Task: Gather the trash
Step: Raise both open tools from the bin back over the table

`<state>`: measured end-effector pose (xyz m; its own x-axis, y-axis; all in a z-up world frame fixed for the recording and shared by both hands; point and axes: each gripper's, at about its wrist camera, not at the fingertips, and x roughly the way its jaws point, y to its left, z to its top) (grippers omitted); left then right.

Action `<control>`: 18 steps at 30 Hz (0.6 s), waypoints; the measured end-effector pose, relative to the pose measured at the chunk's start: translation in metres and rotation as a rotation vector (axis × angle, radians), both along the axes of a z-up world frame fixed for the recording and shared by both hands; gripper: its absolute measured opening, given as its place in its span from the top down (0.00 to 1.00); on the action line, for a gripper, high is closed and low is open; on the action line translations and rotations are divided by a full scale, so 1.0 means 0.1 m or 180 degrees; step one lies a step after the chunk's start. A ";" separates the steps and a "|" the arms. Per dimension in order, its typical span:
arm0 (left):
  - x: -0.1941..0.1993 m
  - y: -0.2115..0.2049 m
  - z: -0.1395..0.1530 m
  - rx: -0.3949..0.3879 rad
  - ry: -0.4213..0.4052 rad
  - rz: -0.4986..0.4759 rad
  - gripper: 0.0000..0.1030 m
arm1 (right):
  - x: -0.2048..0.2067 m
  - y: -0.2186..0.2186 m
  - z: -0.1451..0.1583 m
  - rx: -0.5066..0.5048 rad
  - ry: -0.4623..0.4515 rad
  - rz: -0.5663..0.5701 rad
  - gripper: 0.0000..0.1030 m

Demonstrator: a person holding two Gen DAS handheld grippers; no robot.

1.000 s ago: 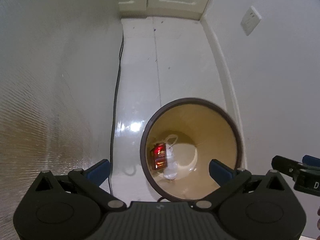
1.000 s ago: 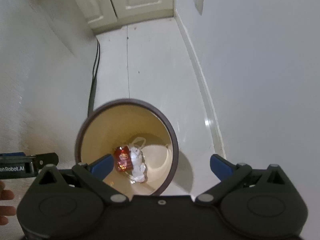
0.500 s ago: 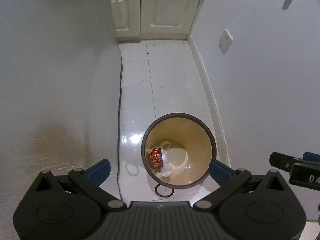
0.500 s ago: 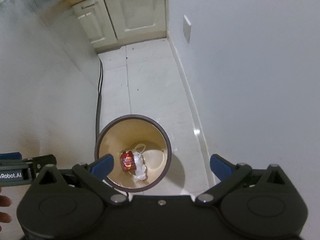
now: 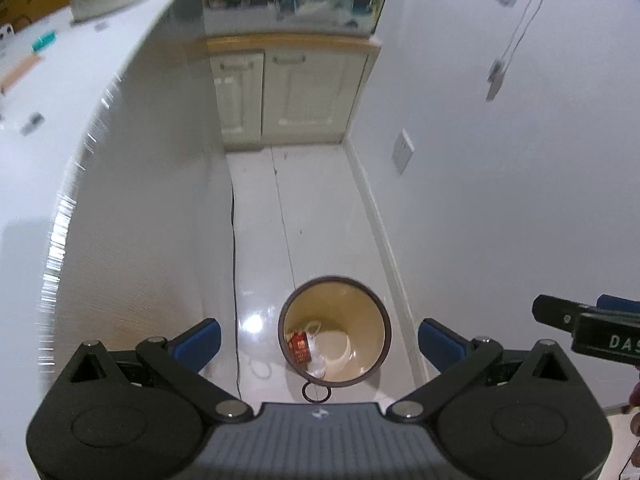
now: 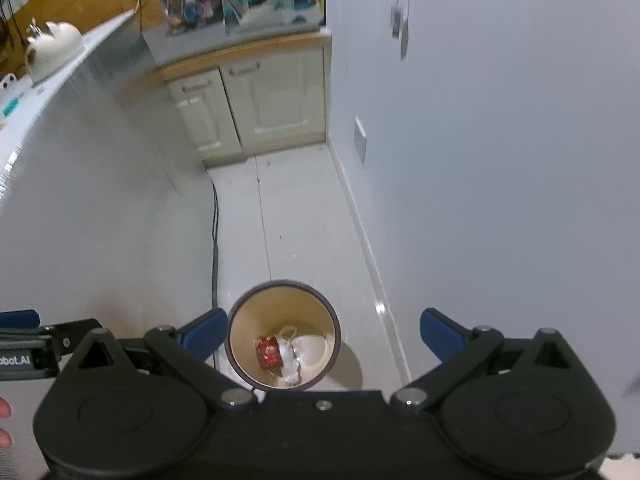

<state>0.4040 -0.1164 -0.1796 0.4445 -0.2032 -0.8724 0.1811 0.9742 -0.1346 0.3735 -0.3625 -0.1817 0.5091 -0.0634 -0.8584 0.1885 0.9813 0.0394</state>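
Note:
A round dark-rimmed waste bin (image 5: pixel 370 300) with a cream inside stands on the white floor far below both grippers; in the right wrist view the waste bin (image 6: pixel 240 344) sits low in the middle. In it lie a red wrapper (image 5: pixel 300 346) and crumpled white paper (image 5: pixel 318 366), seen as red wrapper (image 6: pixel 268 353) and white paper (image 6: pixel 289 362) from the right. My left gripper (image 5: pixel 318 340) is open and holds nothing. My right gripper (image 6: pixel 320 338) is also open with nothing between its blue-tipped fingers. Each gripper's body shows at the other view's edge.
A narrow floor strip runs between a white counter side (image 5: pixel 120 200) on the left and a white wall (image 5: pixel 500 200) on the right. Cream cabinet doors (image 5: pixel 280 96) close the far end. A black cable (image 5: pixel 233 240) runs along the floor. A white kettle (image 6: pixel 50 50) stands on the countertop.
Both grippers have risen well above the bin, which now looks much smaller. The countertop, kettle and cabinet top have come into view. Both grippers stay open.

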 end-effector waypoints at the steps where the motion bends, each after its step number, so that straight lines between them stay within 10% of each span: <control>1: -0.04 0.04 0.09 -0.0008 -0.0043 -0.0004 0.00 | -0.03 0.03 0.09 -0.0016 -0.0021 0.0002 0.00; 18: -0.90 1.09 1.47 -0.0234 -0.0856 0.0207 0.00 | -0.65 0.93 1.43 -0.0076 -0.0643 0.0284 0.00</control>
